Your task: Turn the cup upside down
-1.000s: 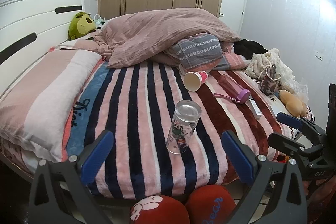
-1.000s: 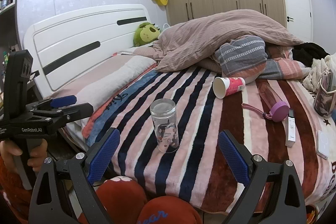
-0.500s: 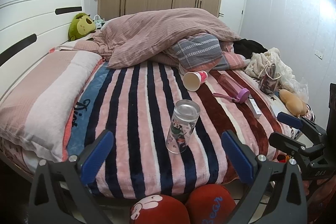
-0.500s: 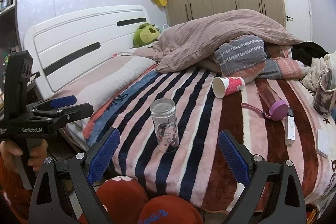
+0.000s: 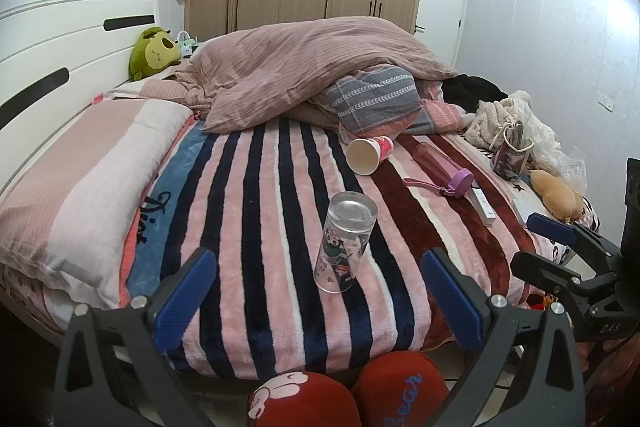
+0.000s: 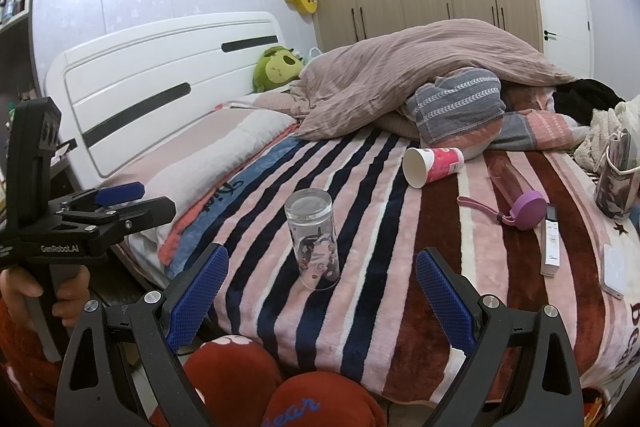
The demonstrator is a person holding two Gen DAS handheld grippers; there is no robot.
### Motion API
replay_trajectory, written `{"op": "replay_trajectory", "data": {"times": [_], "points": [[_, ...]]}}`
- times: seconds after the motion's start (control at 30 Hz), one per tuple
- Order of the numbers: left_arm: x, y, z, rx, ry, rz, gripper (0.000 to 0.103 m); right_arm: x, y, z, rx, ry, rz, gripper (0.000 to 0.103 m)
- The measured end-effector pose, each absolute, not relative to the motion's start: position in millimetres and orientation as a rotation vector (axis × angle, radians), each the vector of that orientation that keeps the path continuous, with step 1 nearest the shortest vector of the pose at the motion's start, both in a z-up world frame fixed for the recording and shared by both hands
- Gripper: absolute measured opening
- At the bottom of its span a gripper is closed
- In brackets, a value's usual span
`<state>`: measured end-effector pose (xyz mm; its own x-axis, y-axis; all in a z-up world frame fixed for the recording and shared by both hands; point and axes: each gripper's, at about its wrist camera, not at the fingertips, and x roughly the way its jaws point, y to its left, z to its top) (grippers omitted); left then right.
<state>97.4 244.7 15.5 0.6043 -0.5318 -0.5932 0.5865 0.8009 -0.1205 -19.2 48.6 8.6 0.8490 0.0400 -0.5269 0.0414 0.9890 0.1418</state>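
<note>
The glass cup [image 5: 346,241] stood near the front edge of the bed [image 5: 256,227], on the striped blanket, roughly midway between the pillow side and the far side. Its long axis ran close to vertical, leaning a little on the soft cover. Which end was the mouth I could not tell for sure through the clear glass; the top end looked like a flat closed disc, so it may already have been mouth-down.

Both grippers hung back off the front edge, short of the cup. The left gripper [image 5: 320,291] had its blue fingers [image 5: 186,289] spread wide with nothing between them, and the right gripper [image 6: 322,291] was just as wide apart and just as empty.

If the turn was not yet done, I'd say the sensible way was to bring one gripper in level, take the cup across its middle so the pads sat on the straight wall, lift it clear of the blanket, then roll the wrist half a turn. The plush blanket gives poor footing, so setting it down slowly and square would matter.

A paper cup [image 5: 370,155] lay on its side further back, mouth towards the front.
</note>
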Motion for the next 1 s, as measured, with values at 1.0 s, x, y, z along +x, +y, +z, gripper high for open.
{"op": "replay_trajectory", "data": {"times": [1.0], "points": [[94.5,243.3,17.2,0.094,0.656,-0.650,0.102,-22.2,47.9,7.8,0.154,0.556,-0.001,0.095]]}}
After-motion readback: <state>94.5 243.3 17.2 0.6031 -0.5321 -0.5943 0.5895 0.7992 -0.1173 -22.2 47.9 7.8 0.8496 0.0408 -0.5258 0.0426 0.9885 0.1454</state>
